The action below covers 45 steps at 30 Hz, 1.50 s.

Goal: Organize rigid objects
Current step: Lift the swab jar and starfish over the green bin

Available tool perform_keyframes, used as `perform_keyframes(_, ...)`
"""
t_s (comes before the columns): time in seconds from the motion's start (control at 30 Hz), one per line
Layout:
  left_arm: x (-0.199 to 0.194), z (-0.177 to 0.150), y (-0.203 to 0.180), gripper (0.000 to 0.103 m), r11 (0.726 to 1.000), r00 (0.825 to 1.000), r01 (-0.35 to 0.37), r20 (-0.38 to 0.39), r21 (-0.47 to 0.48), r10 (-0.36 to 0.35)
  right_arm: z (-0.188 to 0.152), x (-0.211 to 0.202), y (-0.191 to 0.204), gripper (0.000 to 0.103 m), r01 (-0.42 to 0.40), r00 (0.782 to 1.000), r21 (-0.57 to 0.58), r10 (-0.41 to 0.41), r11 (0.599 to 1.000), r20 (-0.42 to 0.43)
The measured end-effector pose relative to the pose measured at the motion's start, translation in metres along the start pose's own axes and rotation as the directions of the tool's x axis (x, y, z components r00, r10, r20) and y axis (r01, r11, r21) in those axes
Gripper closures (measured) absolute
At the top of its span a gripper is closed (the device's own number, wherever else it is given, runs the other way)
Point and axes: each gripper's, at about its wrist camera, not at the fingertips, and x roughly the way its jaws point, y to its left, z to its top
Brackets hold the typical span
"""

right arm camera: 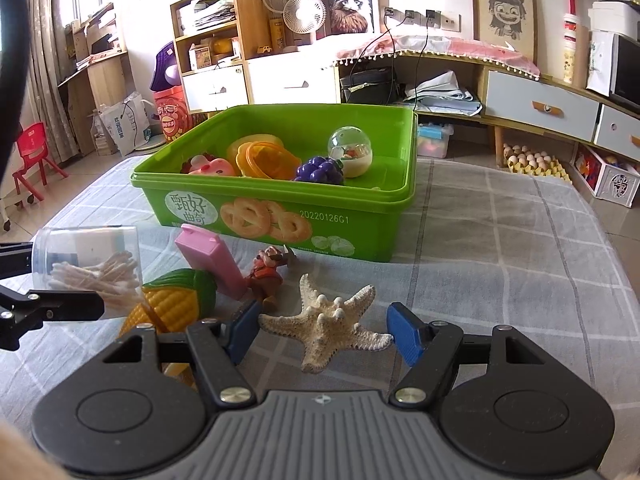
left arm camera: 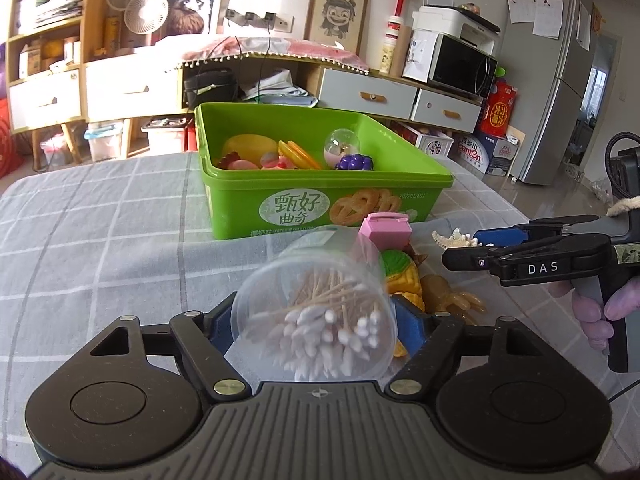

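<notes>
My left gripper (left arm camera: pixel 316 320) is shut on a clear plastic jar of cotton swabs (left arm camera: pixel 320 312), held on its side above the table; the jar also shows in the right wrist view (right arm camera: pixel 88 264). My right gripper (right arm camera: pixel 324 332) is open, its blue pads either side of a dried starfish (right arm camera: pixel 328 320) lying on the cloth; the starfish also shows in the left wrist view (left arm camera: pixel 452 238). A green bin (right arm camera: pixel 280 216) behind holds toy grapes (right arm camera: pixel 320 170), a clear capsule ball (right arm camera: pixel 351 152) and other toys. A pink box (right arm camera: pixel 212 260), a toy corn (right arm camera: pixel 172 304) and a small figurine (right arm camera: pixel 266 272) lie in front of it.
The table has a grey checked cloth (right arm camera: pixel 520 240). An amber toy (left arm camera: pixel 452 296) lies by the corn in the left wrist view. Shelves, drawers and a fridge (left arm camera: pixel 560 80) stand beyond the table.
</notes>
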Motion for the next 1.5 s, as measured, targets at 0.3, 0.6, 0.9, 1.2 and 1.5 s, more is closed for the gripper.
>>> perform_keyframes(0.3,0.005,0.009,0.001,0.035,0.998,1.0,-0.001,-0.009,-0.066,0.0,0.009,-0.005,-0.003,0.063,-0.002,1.0,0.02,0.002,1.0,0.022)
perform_keyframes(0.6,-0.005,0.034,0.003,0.036,0.991,0.999,-0.039,0.011,-0.13,0.041,0.025,-0.015,-0.013,0.064,-0.008,0.998,0.074,0.004,0.997,0.06)
perform_keyframes(0.9,-0.024,0.072,0.003,0.037,0.976,0.993,-0.038,0.105,-0.212,0.061,0.059,-0.028,-0.017,0.064,-0.021,0.99,0.147,0.0,0.989,0.14)
perform_keyframes(1.2,-0.004,0.101,0.003,0.038,0.947,0.981,-0.095,0.131,-0.308,0.141,0.088,-0.018,-0.017,0.064,-0.014,0.985,0.229,-0.026,0.973,0.171)
perform_keyframes(1.5,0.037,0.148,0.012,0.038,0.945,0.969,-0.202,0.088,-0.258,0.231,0.098,0.004,-0.02,0.063,-0.015,0.985,0.27,-0.032,0.963,0.168)
